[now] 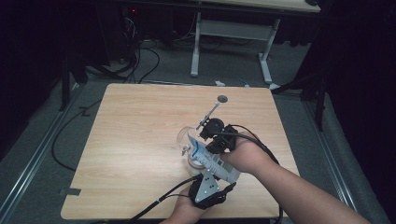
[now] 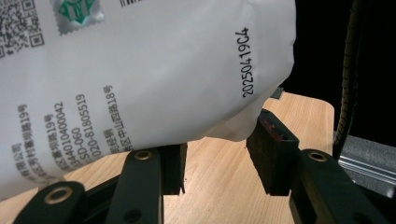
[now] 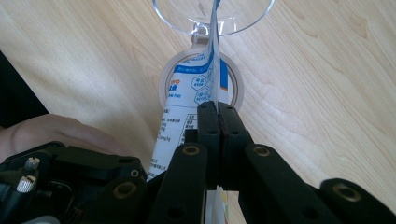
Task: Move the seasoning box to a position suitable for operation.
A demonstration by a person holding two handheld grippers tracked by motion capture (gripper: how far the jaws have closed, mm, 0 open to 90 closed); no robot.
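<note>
Wooden table (image 1: 140,140) carries a white pouch (image 1: 210,158) printed with 20250419C4, a QR code and 020-81805519, lying at 5 o'clock from centre. Right gripper (image 3: 217,109) pinches its edge with jaws pressed together; left gripper (image 2: 217,161) sits spread beneath it, one pad touching.

White printed pouch (image 1: 212,161) held tilted over the clear glass (image 1: 186,136).
</note>
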